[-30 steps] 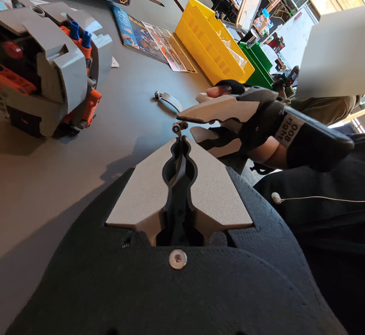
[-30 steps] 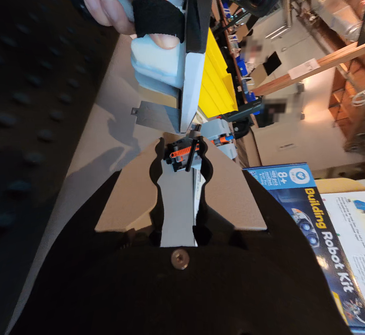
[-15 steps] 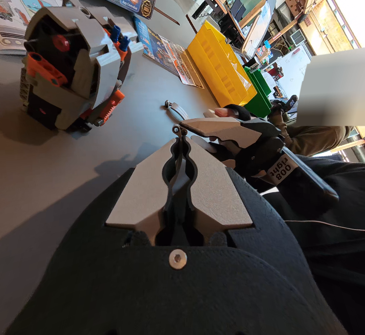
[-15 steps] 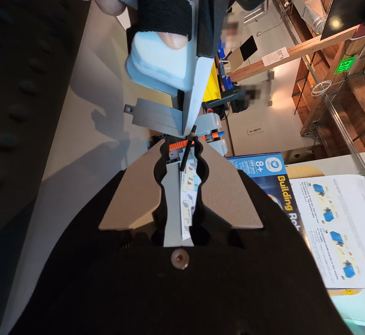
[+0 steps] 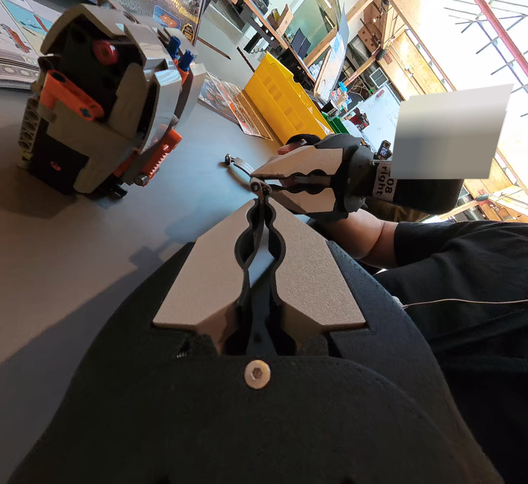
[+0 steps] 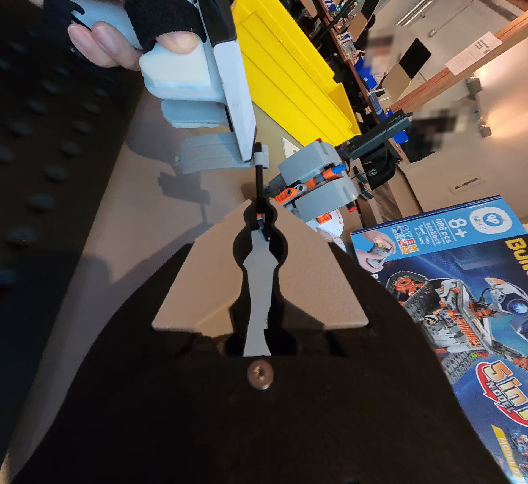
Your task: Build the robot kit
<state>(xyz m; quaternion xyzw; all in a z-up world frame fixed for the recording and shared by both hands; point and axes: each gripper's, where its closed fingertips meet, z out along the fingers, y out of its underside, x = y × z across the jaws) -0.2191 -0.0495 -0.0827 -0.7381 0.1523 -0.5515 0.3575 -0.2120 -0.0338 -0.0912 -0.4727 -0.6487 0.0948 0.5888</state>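
My left gripper [image 5: 261, 201] is shut on a thin grey piece with a small grey connector [image 5: 259, 187] sticking out past its tips. My right gripper [image 6: 260, 205] is shut on a thin black axle [image 6: 259, 181]. The axle's far end meets the connector [image 6: 261, 159] at the left gripper's fingertips [image 6: 244, 144]. In the left wrist view the right gripper [image 5: 258, 180] comes in from the right, with the axle [image 5: 278, 189] pointing at the connector. Both are held a little above the grey table. A grey curved panel [image 5: 238, 162] lies just beyond them.
A grey, orange and black brick-built model [image 5: 108, 116] stands on the table to the left; it also shows in the right wrist view [image 6: 314, 181]. A yellow bin [image 5: 280, 104], a green bin [image 5: 338, 124], a booklet [image 5: 234, 104] and the kit box [image 6: 457, 284] lie around. A person sits at the right. Both grippers' tips are close together, under 4 cm apart.
The right gripper has turned and brought the black axle upright, with its tip now at the connector. The left gripper has swung so the model fills more of its view.
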